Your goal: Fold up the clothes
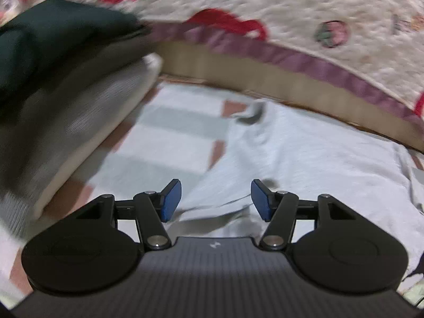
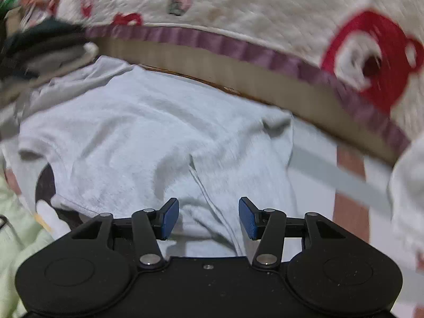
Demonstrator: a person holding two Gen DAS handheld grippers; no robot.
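Pale grey cotton garment lies spread at twelve o'clock; I see my left gripper and right gripper both released, empty.

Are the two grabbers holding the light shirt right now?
No. The left gripper and right gripper are both open above the pale shirt, pinching nothing.

The black left gripper with blue pads is hovering with its jaws spread apart over a pale grey-white cotton garment, gripping nothing. The garment is lying rumpled on a pink-and-grey checked sheet. A blurred stack of dark green and grey folded clothes is sitting at left, beside a cream quilt with red prints and purple trim.
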